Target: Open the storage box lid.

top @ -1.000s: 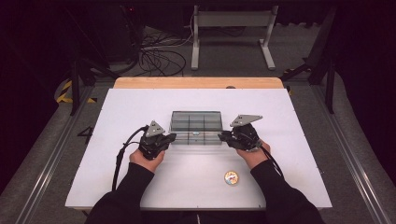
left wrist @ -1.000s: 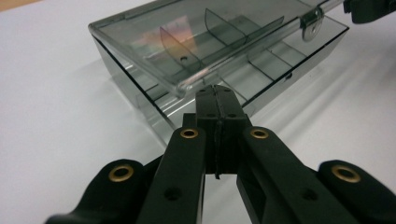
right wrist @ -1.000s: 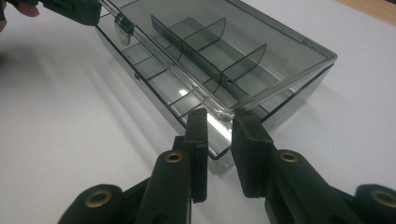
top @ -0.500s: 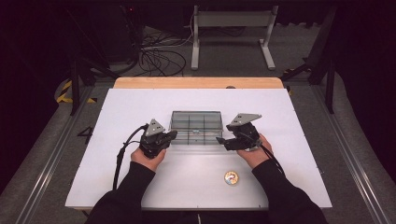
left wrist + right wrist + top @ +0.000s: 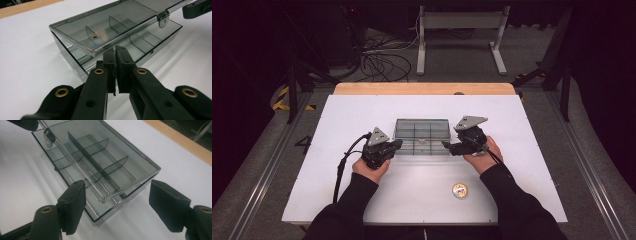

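1. The counter (image 5: pixel 362 110) is a white board with a wooden strip (image 5: pixel 424 88) along its far edge. Around it the room is dark; on the floor behind I see black cables (image 5: pixel 379 57) at the left and a grey metal stand (image 5: pixel 462 30) more to the right.
2. My left gripper (image 5: pixel 398 145) has its fingers (image 5: pixel 110 58) pressed together, with the tips against the near-left edge of the lid. I cannot tell if they pinch this edge.
3. The clear divided box (image 5: pixel 422 135) stands in the middle of the counter, between my two grippers. Its lid (image 5: pixel 105 27) is lifted a little at the front.
4. My right gripper (image 5: pixel 447 146) is at the right end of the box. Its fingers (image 5: pixel 75 205) have just been opening and now stand spread on both sides of the box corner, without touching it.
5. A small round disc (image 5: pixel 459 190) lies nearer to me, to the right.
6. Compared with one second ago, the box, the disc and both my hands are nearly in the same places.
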